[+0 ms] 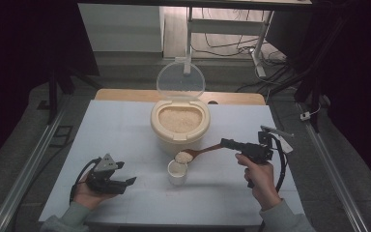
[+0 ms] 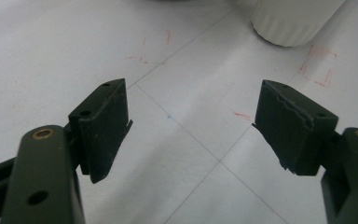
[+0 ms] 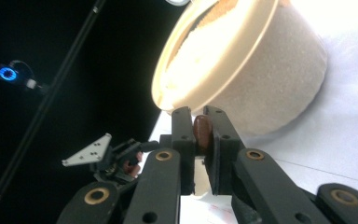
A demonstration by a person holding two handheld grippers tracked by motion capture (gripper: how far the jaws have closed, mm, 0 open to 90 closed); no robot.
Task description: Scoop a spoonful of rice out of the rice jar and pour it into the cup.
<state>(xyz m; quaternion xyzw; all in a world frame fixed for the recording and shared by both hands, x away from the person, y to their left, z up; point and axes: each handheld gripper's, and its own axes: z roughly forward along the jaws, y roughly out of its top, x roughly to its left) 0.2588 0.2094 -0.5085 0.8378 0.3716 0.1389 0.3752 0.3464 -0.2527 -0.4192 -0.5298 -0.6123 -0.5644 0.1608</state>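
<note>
On the white bench (image 1: 125, 125), the right gripper (image 1: 228, 143) pinches a stiff brown wooden spoon (image 1: 200, 152) by its handle end; its loose rice load, over the small white cup (image 1: 177, 172), spills easily. The left gripper (image 1: 125, 183) rests spread, empty.

Black two-jaw left gripper (image 1: 131, 181) topped by a grey three-cornered plate, brass-ringed screw holes, chipped pads (image 2: 103, 126). Black right gripper (image 1: 224, 143), looping cable, grey-green sleeves (image 1: 290, 217).

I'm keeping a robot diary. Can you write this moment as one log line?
right gripper: shut on wooden spoon | spoon: heaped with rice, over white cup | left gripper: open, empty | rice bin: lid up
</note>
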